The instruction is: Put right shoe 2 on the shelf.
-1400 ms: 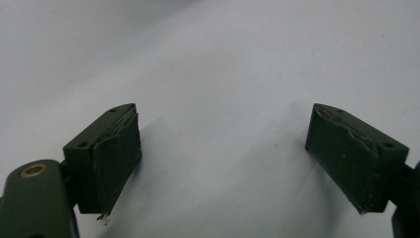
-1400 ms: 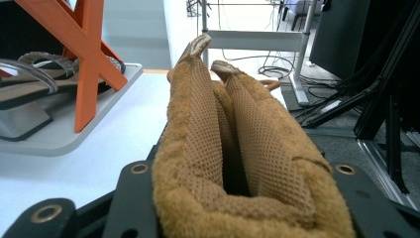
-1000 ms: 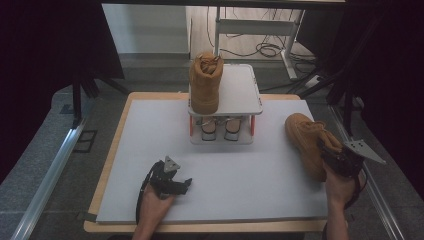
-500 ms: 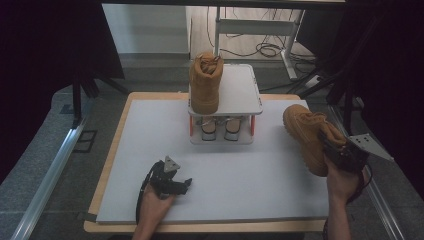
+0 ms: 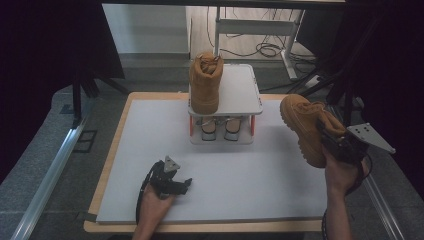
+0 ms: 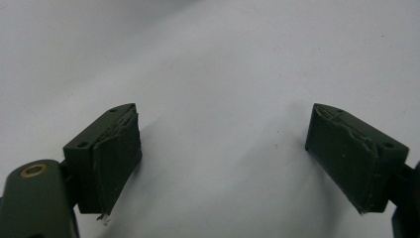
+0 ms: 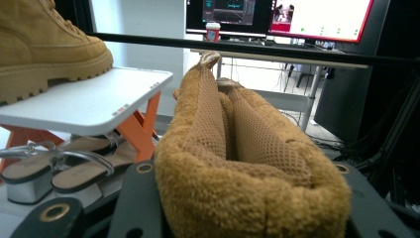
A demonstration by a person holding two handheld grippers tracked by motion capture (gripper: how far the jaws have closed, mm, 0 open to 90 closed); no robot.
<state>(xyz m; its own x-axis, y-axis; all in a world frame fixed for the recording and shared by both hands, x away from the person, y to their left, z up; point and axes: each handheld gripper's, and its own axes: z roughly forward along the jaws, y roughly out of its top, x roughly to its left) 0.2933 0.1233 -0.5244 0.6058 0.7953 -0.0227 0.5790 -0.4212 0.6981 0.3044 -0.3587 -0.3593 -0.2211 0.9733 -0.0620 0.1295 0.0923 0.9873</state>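
Behind our white surface (image 5: 150, 150) we see a dark room with cables on the floor. From the high view, a small white rack (image 5: 245, 95) stands at twelve o'clock on the surface. One tan boot (image 5: 205, 82) already stands on its top shelf, and a pair of sandals (image 5: 220, 127) sits under it. At three o'clock our right tool (image 5: 335, 142) holds the second boot (image 5: 307, 125) by its collar. A second ago that boot lay low at the edge; now it is up in the air and closer to the rack. We think it goes on the shelf beside its partner next. At seven o'clock our left tool (image 5: 182, 185) rests on the surface.

From the left gripper view, the left tool (image 6: 223, 153) is wide open with nothing in it, just white surface below.

From the right gripper view, the second boot's fuzzy collar (image 7: 247, 168) sits squeezed between the jaws. At ten o'clock, the first boot (image 7: 44, 34) waits on the rack (image 7: 99, 104).
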